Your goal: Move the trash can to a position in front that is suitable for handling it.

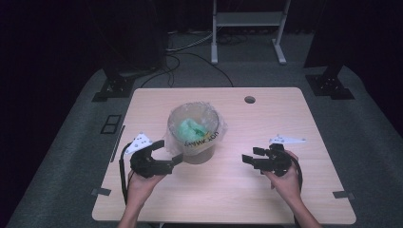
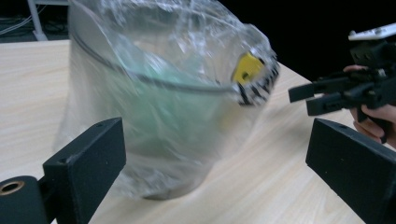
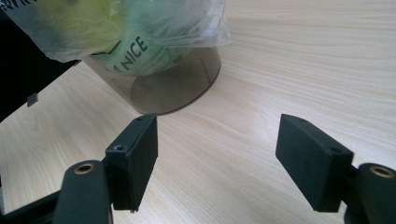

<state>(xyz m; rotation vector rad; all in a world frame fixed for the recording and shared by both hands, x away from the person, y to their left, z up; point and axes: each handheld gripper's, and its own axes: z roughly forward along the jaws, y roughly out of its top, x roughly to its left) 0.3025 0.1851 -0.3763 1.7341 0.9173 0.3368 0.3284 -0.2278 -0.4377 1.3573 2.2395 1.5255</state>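
Work in hand: a clear bin [image 1: 194, 137] lined with a thin plastic bag [image 2: 187, 56] stands near the middle of the counter [image 1: 285, 199], and both grippers point toward it.
Bin position: upright, slightly left of the counter's centre, between the 2 grippers and a little beyond them.
Left gripper [image 1: 166, 154]: jaws spread wide with nothing between them; it sits just beside the bin's left lower wall, and in the left gripper view the bin lies straight ahead of the gap.
Right gripper [image 1: 252, 156]: jaws apart and empty, set clearly off from the bin on its right side; the right gripper view shows bare counter between the jaws and the bin's base ahead.
Bag: crinkled film folded over the rim, with green contents [image 1: 190, 128] inside and a yellow printed patch [image 2: 246, 69].
Handling: the bag is probably light, soft and slippery, and likely to tear or slide if pinched hard; the bin looks stiff but light, so it may tip or skid under a sideways pull.
Where to hold: likely the loose film draped over the rim, 1 gripper on each side.
Edges: the bin stands well in from every counter edge.
Open room: bare counter lies to the right and toward the person.
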